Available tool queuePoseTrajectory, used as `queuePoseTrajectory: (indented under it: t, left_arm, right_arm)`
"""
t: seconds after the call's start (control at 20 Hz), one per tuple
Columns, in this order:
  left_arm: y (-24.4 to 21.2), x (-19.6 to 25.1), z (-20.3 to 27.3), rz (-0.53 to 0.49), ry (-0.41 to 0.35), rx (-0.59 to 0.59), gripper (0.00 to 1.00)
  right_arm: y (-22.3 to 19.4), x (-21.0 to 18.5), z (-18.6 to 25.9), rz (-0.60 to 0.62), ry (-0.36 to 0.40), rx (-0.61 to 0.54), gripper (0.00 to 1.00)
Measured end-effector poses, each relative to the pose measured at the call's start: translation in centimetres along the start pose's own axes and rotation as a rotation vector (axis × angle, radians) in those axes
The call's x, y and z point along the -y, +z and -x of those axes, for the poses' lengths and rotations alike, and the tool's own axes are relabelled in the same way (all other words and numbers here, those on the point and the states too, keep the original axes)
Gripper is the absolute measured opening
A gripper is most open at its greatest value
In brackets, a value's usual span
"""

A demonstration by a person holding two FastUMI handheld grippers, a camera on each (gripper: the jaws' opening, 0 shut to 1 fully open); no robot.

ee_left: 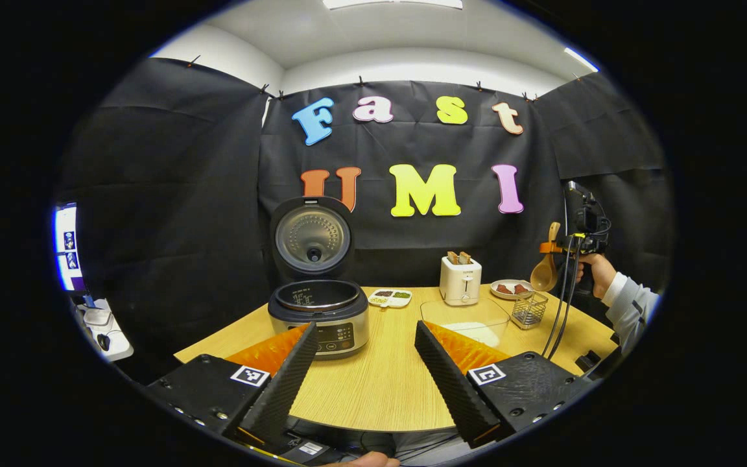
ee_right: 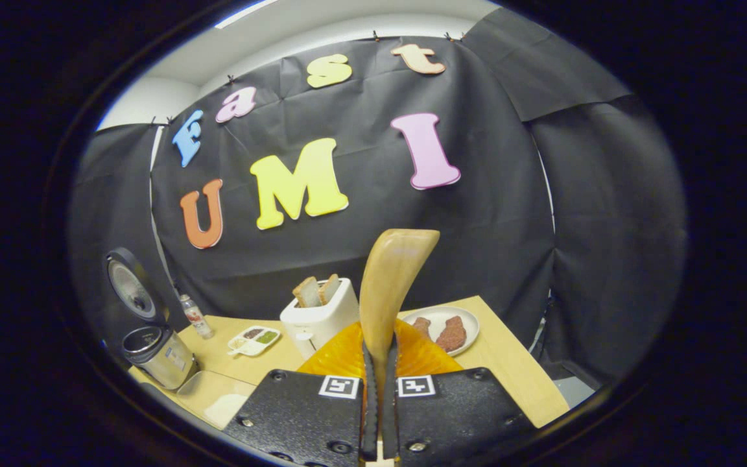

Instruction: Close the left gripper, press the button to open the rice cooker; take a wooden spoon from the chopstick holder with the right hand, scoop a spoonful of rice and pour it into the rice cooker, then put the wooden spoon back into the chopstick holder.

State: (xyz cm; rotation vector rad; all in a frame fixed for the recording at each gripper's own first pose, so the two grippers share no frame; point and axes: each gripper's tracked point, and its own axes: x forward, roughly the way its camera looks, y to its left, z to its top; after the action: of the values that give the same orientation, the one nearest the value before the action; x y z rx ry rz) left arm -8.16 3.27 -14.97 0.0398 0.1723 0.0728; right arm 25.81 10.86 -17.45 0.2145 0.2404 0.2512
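Note:
The rice cooker (ee_left: 318, 314) stands open on the wooden table (ee_left: 380, 376), its lid (ee_left: 313, 237) upright; it also sits at the far left in the right gripper view (ee_right: 156, 353). My left gripper (ee_left: 367, 363) is open, low over the table in front of the cooker, holding nothing. Off to the right, my right gripper (ee_left: 558, 246) is shut on the wooden spoon (ee_left: 545, 269), whose bowl hangs down above the wire chopstick holder (ee_left: 529, 309). Up close, the spoon's handle (ee_right: 390, 285) rises from between the right gripper's (ee_right: 379, 363) fingers. A clear container of rice (ee_left: 471, 321) lies left of the holder.
A white toaster (ee_left: 460, 279) with bread, a plate of food (ee_left: 509, 288) and a small divided dish (ee_left: 390, 297) line the table's back. A small bottle (ee_right: 195, 316) stands by the cooker. A person's hand and sleeve (ee_left: 613, 285) hold the right gripper; cables hang below it.

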Motion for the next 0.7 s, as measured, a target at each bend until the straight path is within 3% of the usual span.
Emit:
queuePoseTrajectory:
  t: [0.2, 0.45, 0.7]
  left_arm:
    - [-0.9, 0.2, 0.0, -0.015, -0.009, -0.013, 0.96]
    - [-1.3, 0.1, 0.5, -0.046, 0.003, -0.029, 0.96]
    - [-1.0, 0.3, 1.2, -0.044, -0.011, -0.010, 0.96]
  right_arm:
    - [-0.5, -3.6, 1.1, 0.013, 0.015, -0.001, 0.08]
    - [-1.9, -11.0, 1.9, 0.013, 0.083, 0.007, 0.08]
    - [-6.3, -16.6, 0.8, 0.086, 0.104, -0.017, 0.08]
